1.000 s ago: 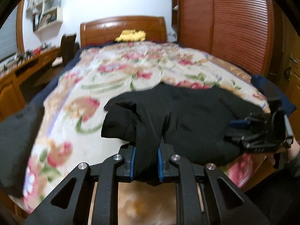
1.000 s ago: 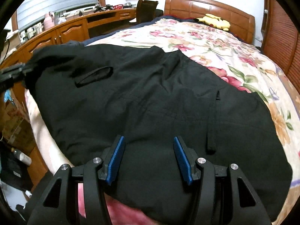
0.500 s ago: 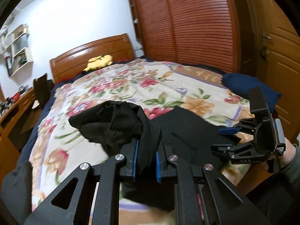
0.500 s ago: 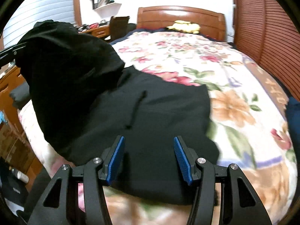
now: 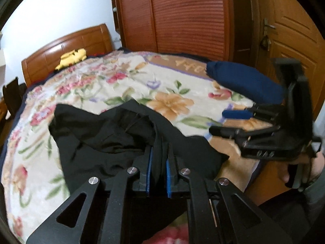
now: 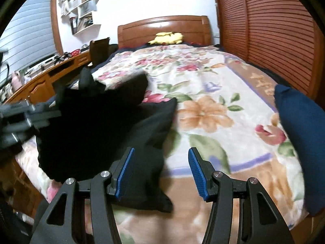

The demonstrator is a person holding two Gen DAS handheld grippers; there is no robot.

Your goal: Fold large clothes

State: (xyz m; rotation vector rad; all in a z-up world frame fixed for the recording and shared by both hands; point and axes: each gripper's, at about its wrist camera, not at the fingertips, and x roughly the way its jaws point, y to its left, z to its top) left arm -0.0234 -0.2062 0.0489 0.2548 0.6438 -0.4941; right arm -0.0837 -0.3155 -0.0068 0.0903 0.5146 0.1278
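Note:
A large black garment (image 5: 113,142) lies bunched on the floral bedspread (image 5: 105,89) near the foot of the bed. My left gripper (image 5: 158,170) is shut on a fold of it, with black cloth between the blue pads. The garment also shows in the right wrist view (image 6: 97,126), doubled over itself at the left. My right gripper (image 6: 160,170) is open and empty, just above the bedspread (image 6: 203,105) beside the garment's right edge. The right gripper also shows in the left wrist view (image 5: 233,122), to the right of the garment.
A dark blue cushion (image 6: 300,134) lies at the bed's right edge. A yellow plush toy (image 6: 166,37) sits by the wooden headboard (image 6: 162,28). A slatted wooden wardrobe (image 5: 191,16) stands to the right, a desk (image 6: 40,77) and chair to the left.
My left gripper has carried its fold of the garment rightward across the bed, doubling the cloth over. My right gripper has drawn off the garment to its right edge and stays open.

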